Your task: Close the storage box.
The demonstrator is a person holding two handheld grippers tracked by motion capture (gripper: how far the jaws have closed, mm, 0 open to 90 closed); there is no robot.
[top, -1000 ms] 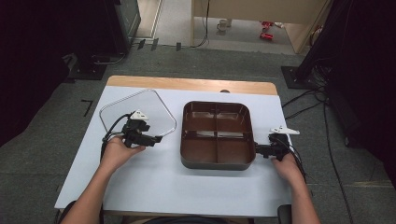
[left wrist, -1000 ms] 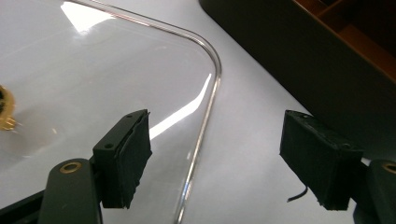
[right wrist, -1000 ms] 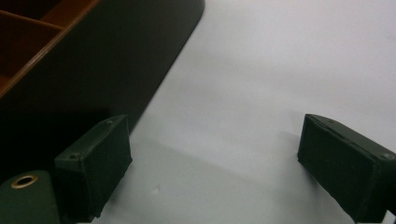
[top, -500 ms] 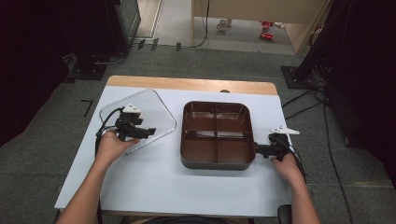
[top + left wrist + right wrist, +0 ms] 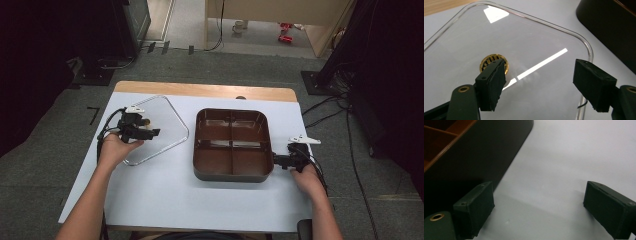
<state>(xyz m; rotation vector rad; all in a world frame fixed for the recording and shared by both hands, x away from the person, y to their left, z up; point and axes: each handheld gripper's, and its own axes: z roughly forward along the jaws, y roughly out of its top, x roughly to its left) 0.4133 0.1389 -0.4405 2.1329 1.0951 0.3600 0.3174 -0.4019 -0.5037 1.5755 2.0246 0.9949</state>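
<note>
Nearest the person, two bare forearms come in over the white table (image 5: 165,200). The right hand (image 5: 306,179) rests near the table's right edge and holds the right gripper (image 5: 278,161) low over the tabletop, its tips just beside the right wall of the brown tray (image 5: 232,172). In the right gripper view its two black jaws stand wide apart with bare table between them; the left one sits close to the tray's dark outer wall, though whether it touches cannot be told. The left hand (image 5: 116,150) is farther up the table on the other side and carries the left gripper (image 5: 154,132) above the clear lid (image 5: 172,120). The lid lies flat on the table, left of the tray and a little apart from it, its rounded rim catching the light. In the left gripper view (image 5: 544,85) the jaws hang open over the lid's clear face with nothing pinched between the pads; one pad (image 5: 492,83) sits in front of a small gold vent (image 5: 489,61) set in the lid, and the tray's dark corner shows at the upper right. The tray is divided into four compartments by a cross of low walls. Beyond it a strip of bare wood (image 5: 200,90) runs along the table's far edge, and past that is grey floor (image 5: 240,65) with cables and dark stands.
</note>
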